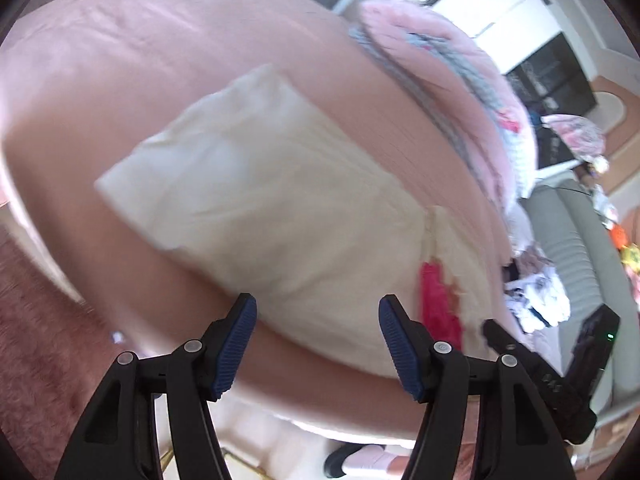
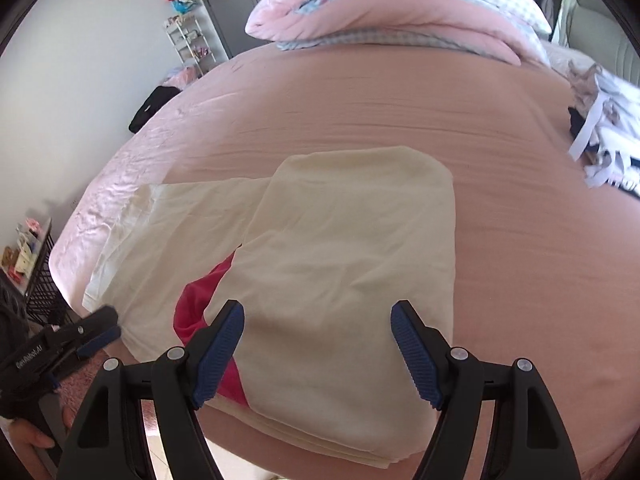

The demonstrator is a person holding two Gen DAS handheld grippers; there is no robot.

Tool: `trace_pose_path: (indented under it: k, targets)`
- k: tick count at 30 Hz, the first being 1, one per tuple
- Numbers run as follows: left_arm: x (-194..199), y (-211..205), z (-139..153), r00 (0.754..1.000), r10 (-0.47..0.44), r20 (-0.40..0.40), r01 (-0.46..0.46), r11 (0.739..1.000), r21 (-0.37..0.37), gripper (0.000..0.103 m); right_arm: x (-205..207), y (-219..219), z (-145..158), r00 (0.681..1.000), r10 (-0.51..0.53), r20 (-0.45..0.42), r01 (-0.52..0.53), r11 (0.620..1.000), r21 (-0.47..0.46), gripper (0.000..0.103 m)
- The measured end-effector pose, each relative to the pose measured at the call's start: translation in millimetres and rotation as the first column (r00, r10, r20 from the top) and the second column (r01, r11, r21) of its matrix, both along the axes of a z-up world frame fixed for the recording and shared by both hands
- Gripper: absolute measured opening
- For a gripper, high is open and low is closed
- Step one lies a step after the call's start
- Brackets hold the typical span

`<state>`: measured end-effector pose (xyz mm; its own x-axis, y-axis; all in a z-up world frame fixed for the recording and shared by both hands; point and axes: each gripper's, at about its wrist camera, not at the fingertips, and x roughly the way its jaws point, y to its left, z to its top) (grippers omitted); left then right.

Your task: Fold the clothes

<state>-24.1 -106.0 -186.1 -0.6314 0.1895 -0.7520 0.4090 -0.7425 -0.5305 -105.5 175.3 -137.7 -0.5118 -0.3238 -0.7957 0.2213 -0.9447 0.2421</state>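
Pink bed (image 2: 400, 112): cream garment (image 2: 340, 248), folded quilt (image 2: 400, 12), possibly clothes pile (image 2: 600, 148).

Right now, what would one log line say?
cream garment: half-folded on pink bed | red patch showing | both jaws open, empty

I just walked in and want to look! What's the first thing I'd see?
A big cream garment lies partly folded in the middle of the pink bed, with a bright red patch peeking out at its left. Both grippers, left and right, hang open and empty over its near edge. A pink quilt is heaped at the bed's far end.
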Motion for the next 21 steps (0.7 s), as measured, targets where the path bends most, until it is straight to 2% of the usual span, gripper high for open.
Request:
trace_pose_path:
  k: [2, 5, 10, 15, 20, 21]
  targets:
    - [9.7, -13.2, -4.2, 0.998, 0.060, -0.006, -0.060, 0.998, 0.035, 0.061, 3.3, 5.1, 0.8, 1.000, -0.002, -0.012, 0.002, 1.000, -0.003, 0.076]
    - [4.2, -27.9, -10.8, 0.995, 0.096, -0.016, -0.094, 0.993, 0.075, 0.061, 5.8, 14.0, 1.5, 0.999, -0.035, -0.030, 0.035, 0.999, -0.012, 0.076]
    - [-15.0, -30.5, -12.0, 0.991, 0.118, -0.062, -0.115, 0.992, 0.054, 0.061, 4.0, 47.2, -9.2, 0.992, -0.125, 0.035, 0.128, 0.988, -0.088, 0.076]
    - [-21.1, -28.1, -16.4, 0.985, 0.136, -0.111, -0.132, 0.990, 0.042, 0.060, 9.0, 64.2, -25.1, 0.982, -0.167, 0.085, 0.176, 0.979, -0.105, 0.076]
    - [-29.0, -26.5, -20.0, 0.975, 0.194, -0.104, -0.193, 0.981, 0.025, 0.060, 8.6, 72.5, -32.8, 0.974, -0.198, 0.107, 0.211, 0.970, -0.122, 0.076]
    - [-32.3, -25.5, -18.5, 0.979, 0.178, -0.098, -0.178, 0.984, 0.011, 0.056, 8.3, 73.3, -32.5, 0.974, -0.202, 0.104, 0.214, 0.969, -0.126, 0.076]
